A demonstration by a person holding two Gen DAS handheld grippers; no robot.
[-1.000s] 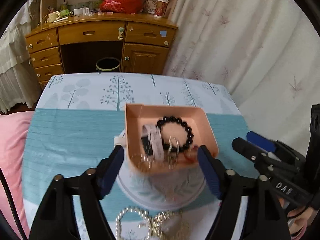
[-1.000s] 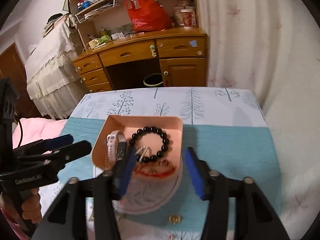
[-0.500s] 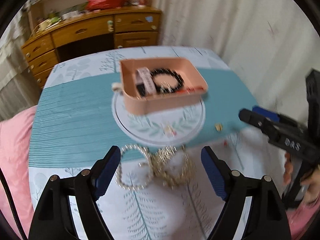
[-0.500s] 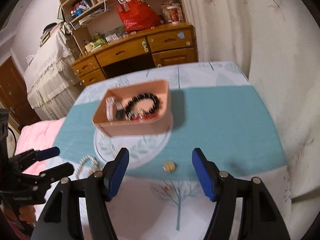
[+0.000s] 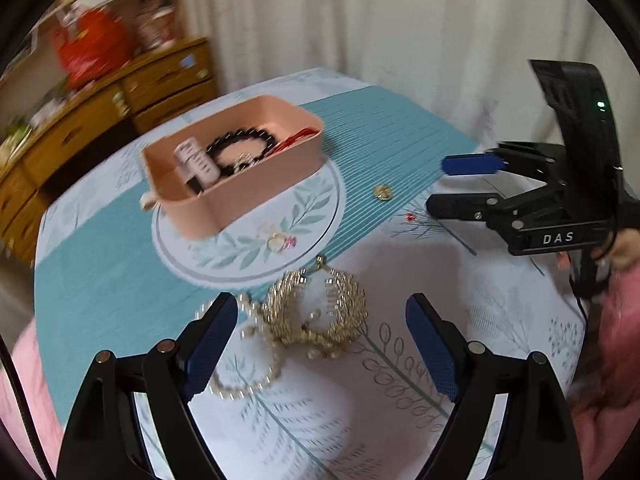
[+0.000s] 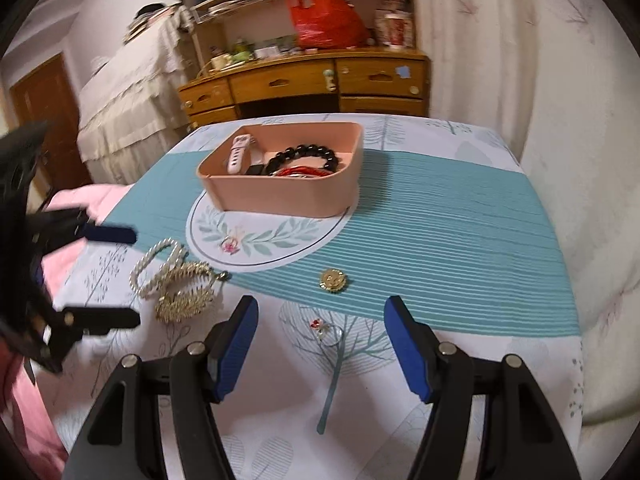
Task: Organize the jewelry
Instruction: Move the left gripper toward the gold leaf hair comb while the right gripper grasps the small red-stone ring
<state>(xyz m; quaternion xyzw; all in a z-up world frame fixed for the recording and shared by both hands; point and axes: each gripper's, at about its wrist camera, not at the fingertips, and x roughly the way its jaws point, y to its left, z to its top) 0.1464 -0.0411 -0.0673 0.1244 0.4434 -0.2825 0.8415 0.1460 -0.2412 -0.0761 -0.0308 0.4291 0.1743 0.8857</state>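
A pink tray (image 5: 256,196) stands on the round leaf print of the tablecloth. In it lie a black bead bracelet (image 5: 240,146), a white watch strap (image 5: 196,160) and a red cord (image 6: 304,171). My left gripper (image 5: 320,320) is open just above the cloth. A gold bead bracelet (image 5: 320,308) and a pearl bracelet (image 5: 240,364) lie on the table between and ahead of its fingers, untouched. My right gripper (image 6: 320,312) is open over a small red-stone ring (image 6: 320,326). A gold brooch (image 6: 333,280) lies just beyond it.
A small pink trinket (image 5: 280,242) lies on the round print in front of the tray. The teal and white tablecloth (image 6: 440,220) ends at a curtain on the right. A wooden desk (image 6: 304,80) with a red bag stands behind. Pink bedding lies at the near left.
Both grippers drew back from the pink tray, which had sat between their fingers, to the near side of the table and sank lower. The left one rolled. Both jaws spread a little.
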